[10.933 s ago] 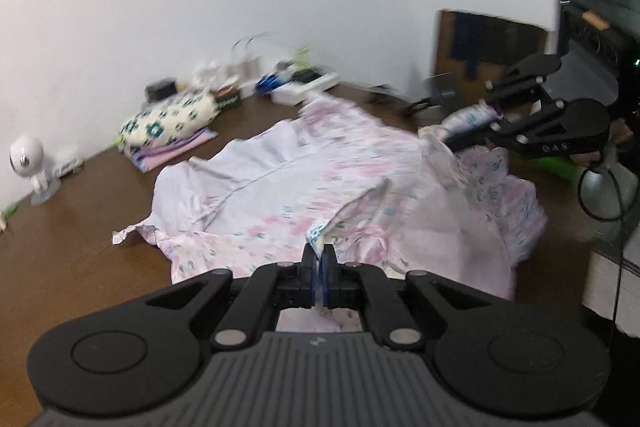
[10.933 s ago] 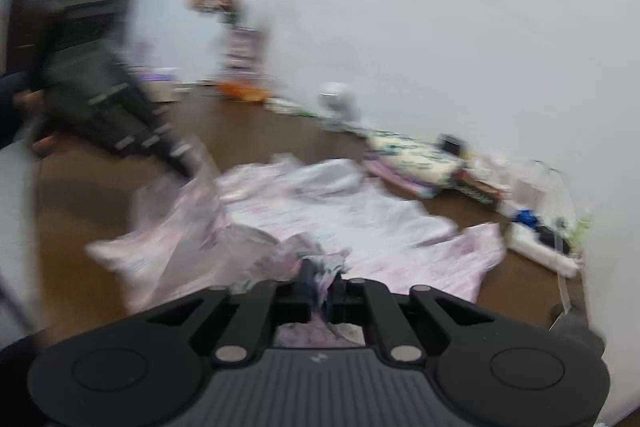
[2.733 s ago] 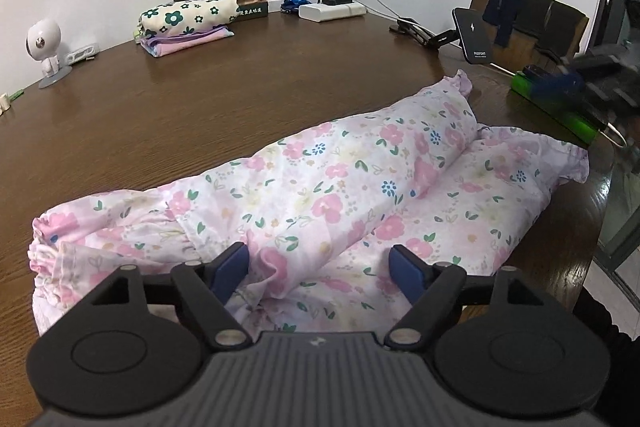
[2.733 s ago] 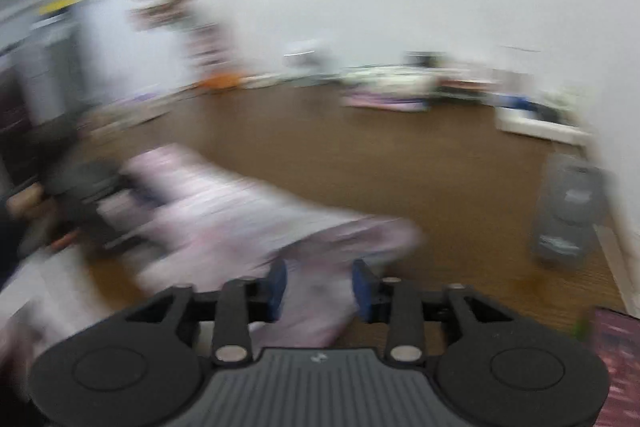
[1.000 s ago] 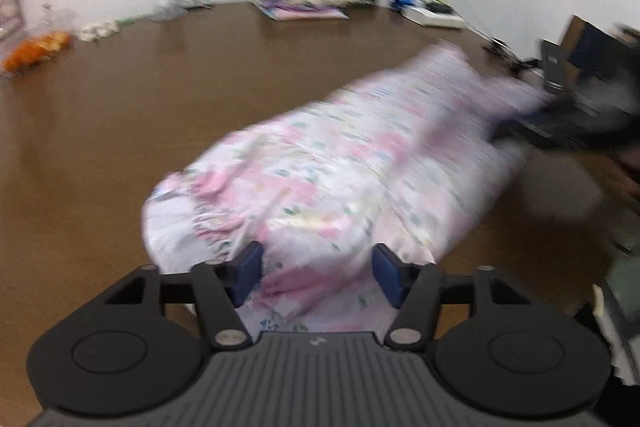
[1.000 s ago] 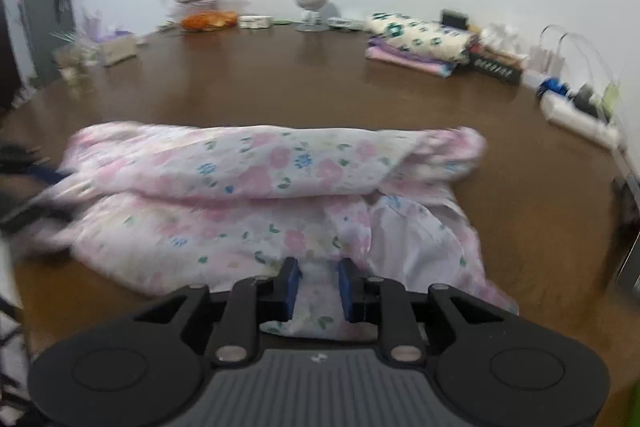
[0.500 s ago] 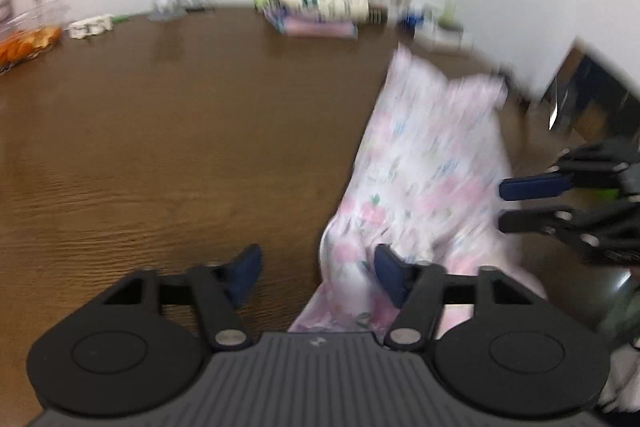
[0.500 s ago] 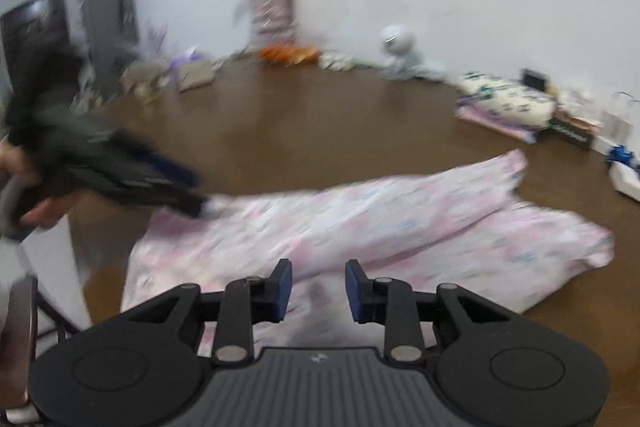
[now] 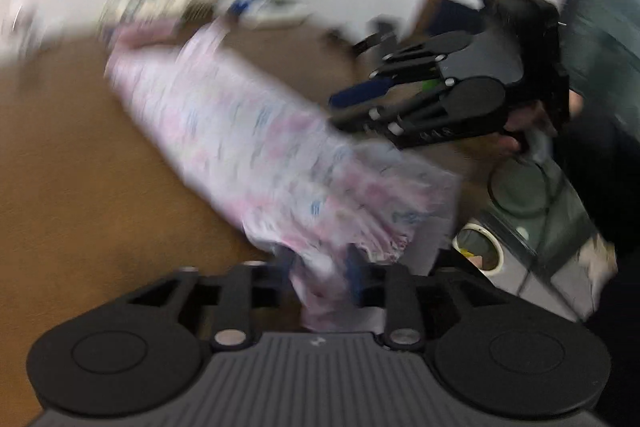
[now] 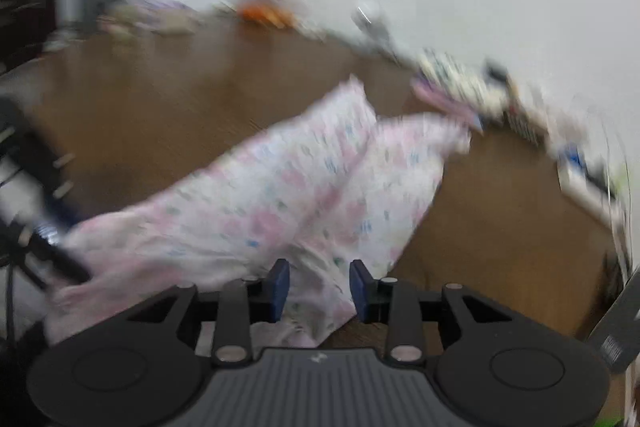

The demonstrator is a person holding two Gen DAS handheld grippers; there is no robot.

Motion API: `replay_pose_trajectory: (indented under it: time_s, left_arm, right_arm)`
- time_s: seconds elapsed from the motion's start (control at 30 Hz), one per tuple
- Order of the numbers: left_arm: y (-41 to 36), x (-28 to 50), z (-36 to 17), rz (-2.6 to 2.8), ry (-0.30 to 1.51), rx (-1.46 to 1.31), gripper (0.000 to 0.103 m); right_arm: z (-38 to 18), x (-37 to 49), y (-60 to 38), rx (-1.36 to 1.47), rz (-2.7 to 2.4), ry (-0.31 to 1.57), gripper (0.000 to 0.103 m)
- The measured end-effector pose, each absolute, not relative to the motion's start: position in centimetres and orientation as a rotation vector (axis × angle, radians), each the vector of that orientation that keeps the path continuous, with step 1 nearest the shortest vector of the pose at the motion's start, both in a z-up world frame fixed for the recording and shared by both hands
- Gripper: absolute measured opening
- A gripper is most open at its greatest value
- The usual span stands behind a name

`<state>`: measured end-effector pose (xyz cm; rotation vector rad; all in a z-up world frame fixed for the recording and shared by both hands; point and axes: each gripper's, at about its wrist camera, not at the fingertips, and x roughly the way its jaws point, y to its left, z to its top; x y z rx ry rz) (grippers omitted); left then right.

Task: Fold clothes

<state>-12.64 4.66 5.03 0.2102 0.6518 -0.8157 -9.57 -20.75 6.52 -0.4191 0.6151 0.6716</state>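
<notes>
Both views had swung since a half-second before; our left tool (image 9: 320, 269) and right tool (image 10: 318, 287) had just been opening, floral garment (image 10: 280, 195) between parted pads. Blur hid whether cloth touched them; the table's (image 10: 160, 99) far clutter was unreadable.

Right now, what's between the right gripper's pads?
The near end of the floral garment lies in the right gripper, jaws just opening, pads apart from it. Right wrist view.

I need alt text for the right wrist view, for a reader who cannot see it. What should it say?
Blurred fisheye view: a pink floral garment, folded long, lies on a brown wooden table, its near end between the open blue-padded jaws of the right gripper, which have just been opening. The left gripper is at the garment's left end; small clutter lines the white wall behind.
</notes>
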Motion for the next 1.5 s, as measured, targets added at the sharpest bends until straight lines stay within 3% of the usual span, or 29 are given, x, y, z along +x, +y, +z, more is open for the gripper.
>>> replay_pose_trajectory:
  time_s: [0.03, 0.07, 0.13, 0.23, 0.27, 0.3, 0.53, 0.67, 0.7, 0.77, 0.8, 0.83, 0.93, 1.07, 1.1, 1.23, 1.27, 1.3, 1.37, 1.5]
  left_arm:
    - [5.1, -13.4, 5.3, -0.831, 0.579, 0.26, 0.087]
    - [5.1, -13.8, 5.4, -0.846, 0.516, 0.31, 0.087]
    - [3.6, -13.8, 4.8, -0.877, 0.464, 0.398, 0.087]
    - [1.3, -15.0, 3.2, -0.941, 0.398, 0.59, 0.087]
    - [0.8, -15.9, 2.4, -0.958, 0.381, 0.667, 0.087]
    - [0.4, -16.8, 1.6, -0.966, 0.364, 0.76, 0.087]
    - [0.1, -22.0, -4.2, -0.973, 0.081, 1.195, 0.091]
    - [-0.5, -23.0, -6.3, -0.943, -0.048, 1.26, 0.092]
    - [-0.6, -23.1, -6.7, -0.932, -0.084, 1.273, 0.09]
    - [-0.8, -23.1, -7.2, -0.936, -0.119, 1.302, 0.07]
    - [-0.9, -22.8, -7.1, -0.95, -0.105, 1.296, 0.048]
    - [-1.0, -22.3, -6.8, -0.962, -0.071, 1.272, 0.033]
    - [-0.7, -20.7, -4.9, -1.019, 0.073, 1.114, 0.031]
    - [0.2, -18.4, -2.0, -1.086, 0.28, 0.862, 0.019]
    - [0.4, -17.8, -1.4, -1.095, 0.317, 0.81, 0.018]
    - [0.9, -15.6, -0.2, -1.122, 0.426, 0.652, 0.017]
    - [1.0, -15.1, 0.0, -1.128, 0.45, 0.619, 0.016]
    - [1.2, -14.8, 0.2, -1.135, 0.47, 0.589, 0.016]
    - [1.5, -14.5, 0.7, -1.142, 0.502, 0.545, 0.016]
    - [0.9, -14.6, 0.9, -1.128, 0.514, 0.578, 0.016]
  right_arm:
    - [6.9, -11.0, -21.1, -0.431, 0.729, 0.573, 0.048]
    - [7.0, -11.7, -21.0, -0.43, 0.764, 0.558, 0.055]
    - [7.1, -13.0, -20.8, -0.427, 0.834, 0.528, 0.055]
    - [5.9, -11.9, -19.5, -0.397, 0.853, 0.594, 0.039]
    - [5.1, -11.1, -19.0, -0.383, 0.837, 0.648, 0.026]
    - [4.4, -10.6, -18.9, -0.367, 0.822, 0.701, 0.024]
    - [3.2, -11.0, -21.0, -0.278, 0.871, 0.738, 0.024]
    - [3.3, -10.3, -22.0, -0.209, 0.918, 0.757, 0.024]
    - [3.4, -10.2, -22.1, -0.206, 0.925, 0.756, 0.024]
    - [3.6, -10.6, -22.0, -0.218, 0.937, 0.753, 0.024]
    - [3.7, -11.0, -21.9, -0.224, 0.942, 0.752, 0.025]
    - [3.8, -11.3, -21.8, -0.235, 0.948, 0.75, 0.025]
    - [5.3, -13.5, -22.1, -0.357, 0.971, 0.683, 0.032]
    - [8.3, -18.6, -24.8, -0.601, 0.964, 0.477, 0.088]
    - [8.4, -19.8, -25.6, -0.669, 0.961, 0.449, 0.09]
    - [3.8, -22.6, -26.6, -0.999, 0.957, 0.469, 0.083]
    - [2.3, -23.2, -26.4, -1.072, 0.961, 0.446, 0.076]
    - [0.9, -23.9, -26.2, -1.141, 0.962, 0.405, 0.07]
    - [-1.6, -24.7, -25.8, -1.21, 0.925, 0.237, 0.069]
    - [-3.4, -24.5, -25.0, -1.167, 0.842, -0.011, 0.056]
